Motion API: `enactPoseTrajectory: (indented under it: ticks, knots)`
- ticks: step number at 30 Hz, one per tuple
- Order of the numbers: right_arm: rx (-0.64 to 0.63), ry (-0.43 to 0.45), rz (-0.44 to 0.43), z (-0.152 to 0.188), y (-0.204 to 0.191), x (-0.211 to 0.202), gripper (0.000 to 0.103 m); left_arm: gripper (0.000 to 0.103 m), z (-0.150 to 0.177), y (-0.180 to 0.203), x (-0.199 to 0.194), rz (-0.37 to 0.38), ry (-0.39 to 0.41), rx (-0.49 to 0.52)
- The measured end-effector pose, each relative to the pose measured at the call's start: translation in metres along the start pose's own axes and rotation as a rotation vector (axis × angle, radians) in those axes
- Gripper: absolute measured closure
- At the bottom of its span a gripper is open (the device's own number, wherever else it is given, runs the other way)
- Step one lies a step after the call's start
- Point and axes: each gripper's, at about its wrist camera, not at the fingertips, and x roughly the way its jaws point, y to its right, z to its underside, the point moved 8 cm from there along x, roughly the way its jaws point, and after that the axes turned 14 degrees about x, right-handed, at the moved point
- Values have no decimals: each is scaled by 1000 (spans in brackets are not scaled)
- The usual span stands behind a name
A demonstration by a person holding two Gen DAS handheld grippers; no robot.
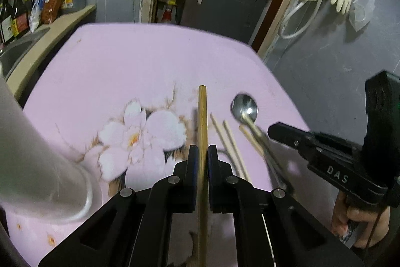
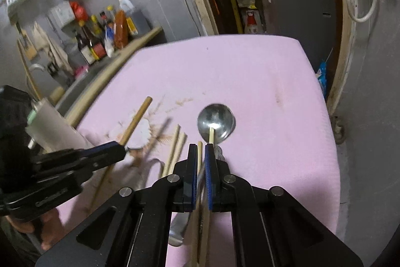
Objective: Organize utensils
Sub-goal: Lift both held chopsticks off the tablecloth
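My left gripper (image 1: 202, 154) is pinched tight on a single darker bamboo chopstick (image 1: 202, 116), the stick running straight out toward twelve o'clock between the pads, its blunt end clear of the pink flowered tablecloth (image 1: 112, 61). I hold it near mid-length so it balances and does not swing. In the right wrist view the same stick (image 2: 136, 121) slants away toward one o'clock from the left gripper's tips.

My right gripper (image 2: 200, 159) is pressed together on a bundle: a pale chopstick (image 2: 211, 135) and, as best I can tell, the handle of the steel spoon (image 2: 216, 120), whose bowl sits at twelve o'clock just past the pads with the chopstick tip lying across it. Another thin stick (image 2: 199, 159) shows between the jaws; whether it is truly clamped I cannot tell. Gathering several at once saves trips, I judge, though a mixed pinch may slip.

Two more pale chopsticks (image 1: 228, 142) lie side by side on the cloth between my two grippers, at about one o'clock from the left one, not yet picked up.

At eight o'clock in the left view stands a pale cylindrical holder (image 1: 42, 167), close to the left gripper. I take it as the place the utensils belong, which is why the dark chopstick is held nearest it.
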Motion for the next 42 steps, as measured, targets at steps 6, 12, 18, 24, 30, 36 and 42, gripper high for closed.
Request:
enactPoseTrajectory:
  ticks: [6,12,18,24,30,36,42]
  knots:
    - [-55,-41,65,10,4,7,98,98,15,0,8,6,-51,-16]
    - [-102,-64,108,20,13,3,94,98,21,-2,11,19,-70,-15]
    - [-82,-109,108,16,13,13,89,98,19,-5,13,26,-84,-17]
    - [-31,-104,70,11,17,12,92,98,18,-5,13,35,-86,-27]
    - [13,-68,16,11,21,2,99,98,19,-2,8,45,-71,-23]
    - [9,-23,-19,12,13,-10,100,98,19,3,-3,45,-27,-10]
    - [-17,119,-76,11,-4,-40,100,98,17,7,-24,36,74,2]
